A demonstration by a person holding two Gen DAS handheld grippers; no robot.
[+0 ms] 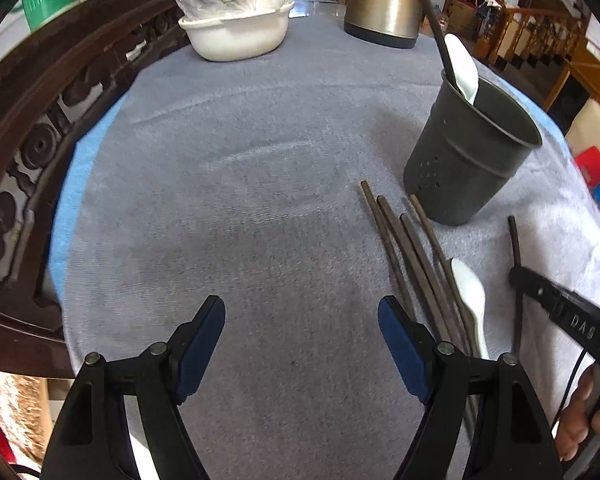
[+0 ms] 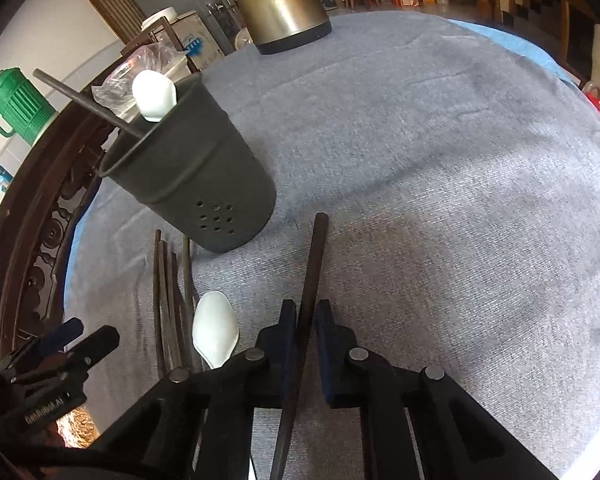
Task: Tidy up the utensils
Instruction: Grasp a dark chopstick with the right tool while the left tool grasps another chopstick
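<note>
Two grippers work over the grey cloth (image 1: 260, 208); my left gripper (image 1: 300, 340) hangs spread wide, grasping nothing; beside it four loose chopsticks (image 1: 404, 248) and a white spoon (image 1: 470, 296) lie before the dark holder (image 1: 464, 160), which contains another spoon (image 1: 462, 68) and one stick; my right gripper (image 2: 306, 332) clenches a single chopstick (image 2: 314, 264).

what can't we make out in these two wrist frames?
- Inside of the utensil holder: both views, its wall hides what stands in it below the rim.
- Lower ends of the loose chopsticks: left wrist view, behind the left gripper.
- Tail of the chopstick in the right gripper: right wrist view, cut off by the bottom edge.
</note>
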